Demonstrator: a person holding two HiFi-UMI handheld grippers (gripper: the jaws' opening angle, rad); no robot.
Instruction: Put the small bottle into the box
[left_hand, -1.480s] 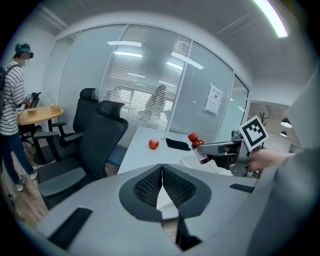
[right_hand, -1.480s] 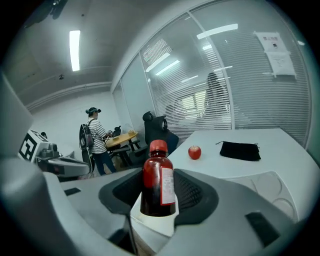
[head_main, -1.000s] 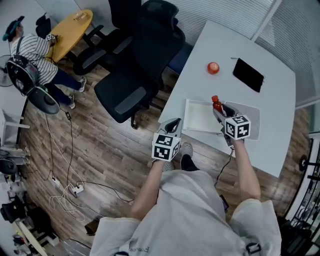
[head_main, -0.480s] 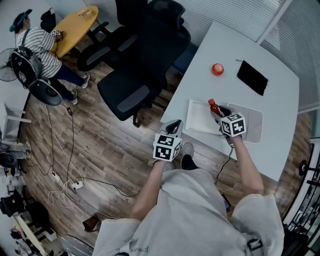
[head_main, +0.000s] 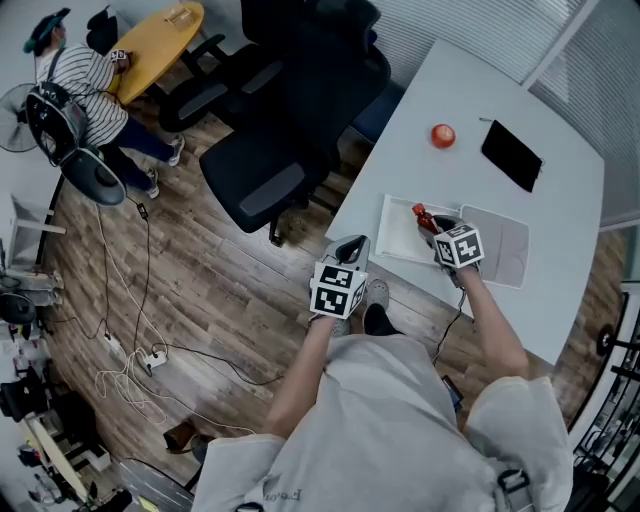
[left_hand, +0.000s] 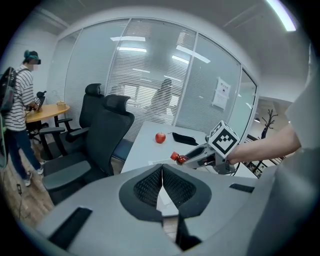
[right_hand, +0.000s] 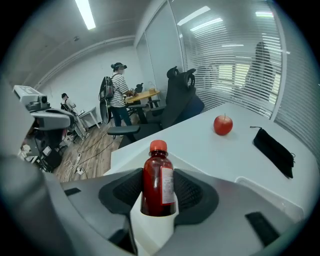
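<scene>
Observed in the right gripper view: small plastic bottle of dark red liquid with a red cap (right_hand: 159, 175), upright between the 2 black ribbed pads (right_hand: 191, 195) of the right gripper (head_main: 436, 229), pressed on both sides at a wide opening. Located in the head view right of centre, over the right part of the shallow white open box (head_main: 398, 235) on the white table (head_main: 480, 90), cap pointing to the upper left; contact with the box floor not determinable. Noted just beside the box, to its right: translucent rectangular tray (head_main: 500, 250). Noted toward the upper right of the table: 1 red apple (head_main: 443, 135) and 1 flat black pouch (head_main: 511, 155), well apart from the box. Recorded for the left gripper (head_main: 350, 250): jaws fully together, nothing between them, held off the table edge over the wood floor (head_main: 200, 300), lower centre of the frame.
</scene>
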